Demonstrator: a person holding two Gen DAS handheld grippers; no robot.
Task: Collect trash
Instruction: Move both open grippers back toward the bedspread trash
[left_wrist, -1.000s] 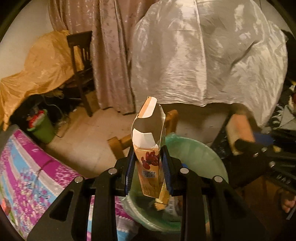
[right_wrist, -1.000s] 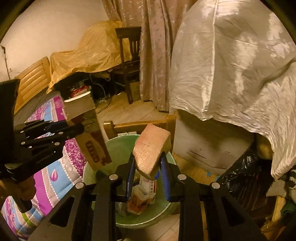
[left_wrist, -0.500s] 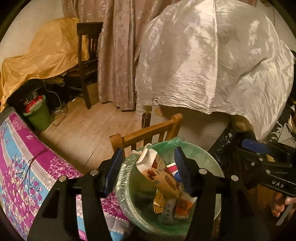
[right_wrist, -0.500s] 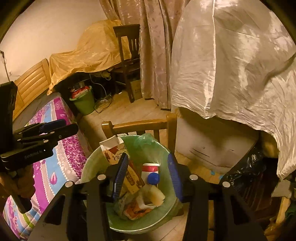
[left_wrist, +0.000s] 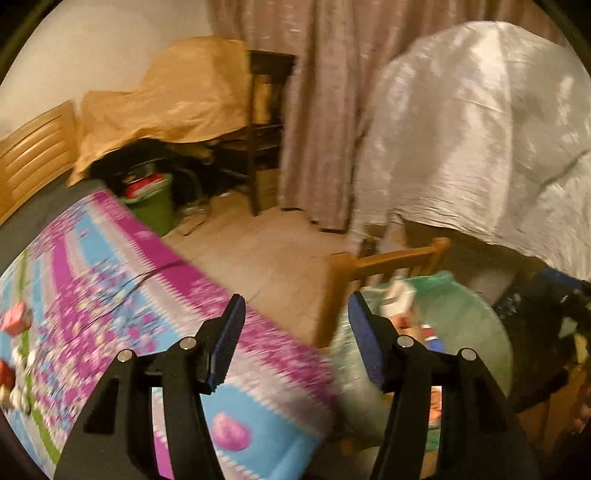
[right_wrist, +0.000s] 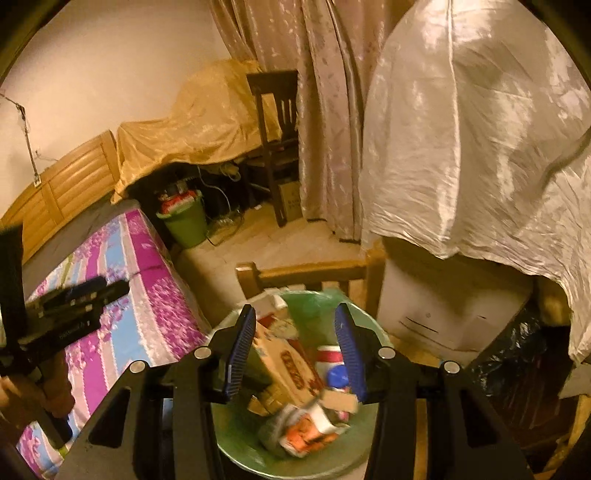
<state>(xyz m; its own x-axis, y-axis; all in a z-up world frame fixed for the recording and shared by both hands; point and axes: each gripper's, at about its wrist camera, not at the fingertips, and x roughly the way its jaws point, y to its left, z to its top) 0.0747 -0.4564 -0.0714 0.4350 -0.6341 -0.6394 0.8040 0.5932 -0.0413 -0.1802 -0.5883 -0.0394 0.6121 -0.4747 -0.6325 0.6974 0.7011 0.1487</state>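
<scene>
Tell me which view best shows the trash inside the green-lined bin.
Right wrist: it looks down into the bin, cartons and wrappers visible. Left wrist is blurred, with the bin off to the right, contents mostly hidden.

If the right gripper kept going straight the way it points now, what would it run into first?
Most likely the trash pile in the green-lined bin: the open, empty right gripper points down into it, with the tan carton nearest between its fingers. Depth is hard to judge.

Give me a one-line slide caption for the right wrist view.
Open right claw above the green trash bin full of cartons.
</scene>
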